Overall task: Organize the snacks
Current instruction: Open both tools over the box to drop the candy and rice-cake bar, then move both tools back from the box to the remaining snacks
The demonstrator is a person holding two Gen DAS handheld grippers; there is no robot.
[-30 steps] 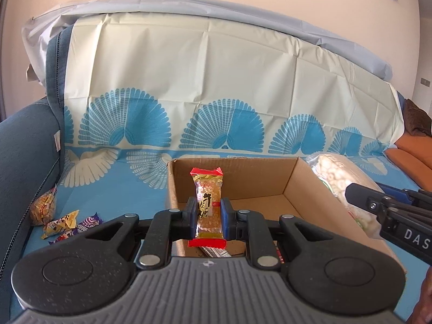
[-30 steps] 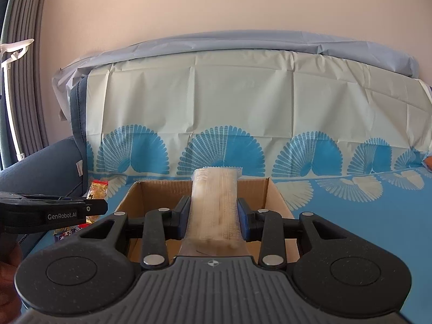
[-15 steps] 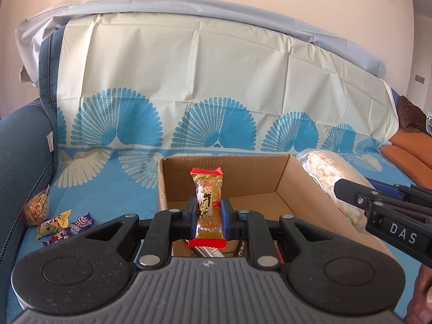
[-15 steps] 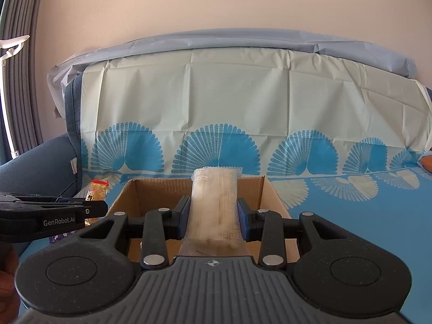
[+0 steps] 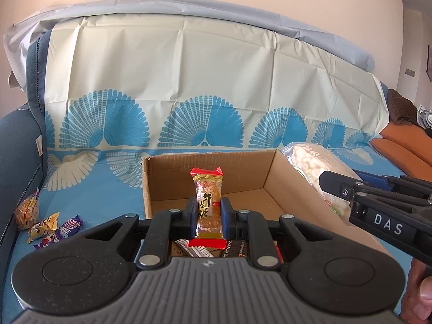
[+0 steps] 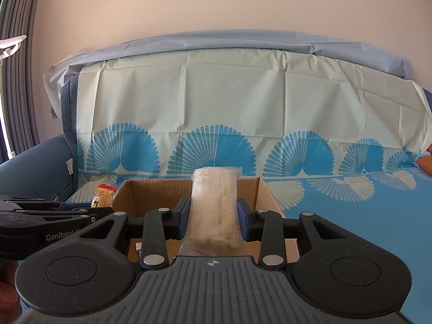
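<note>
While both grippers hung over the sofa, 3 loose sweets (image 5: 55,229) lay far left on the blue cloth (image 5: 108,202), beside a small bag of snacks (image 5: 25,212) against the armrest, well apart from either tool.

Next came the left gripper (image 5: 208,214), its jaws pinching a small clear candy packet (image 5: 207,205) with red ends. That packet stood upright, long axis vertical, its lower red seal just above the near part of the cardboard box (image 5: 270,172). Judging by this, the packet already hung above the box's open top, so the coming move was likely a release or a short dip rather than a reach.

Further right, the right gripper (image 6: 212,221) had its jaws closed on a long clear pack of pale snacks (image 6: 214,205). Its long axis ran forward along the fingers, the far end reaching over the box's far wall in the wrist view. From the left wrist view, this pack sat beside the box's right wall, so whether it hung inside or just outside the rim was unclear.

Only slivers of a few wrappers (image 5: 199,249) showed on the box floor; the gripper bodies hid the rest, and the pack's near end was cut off.
</note>
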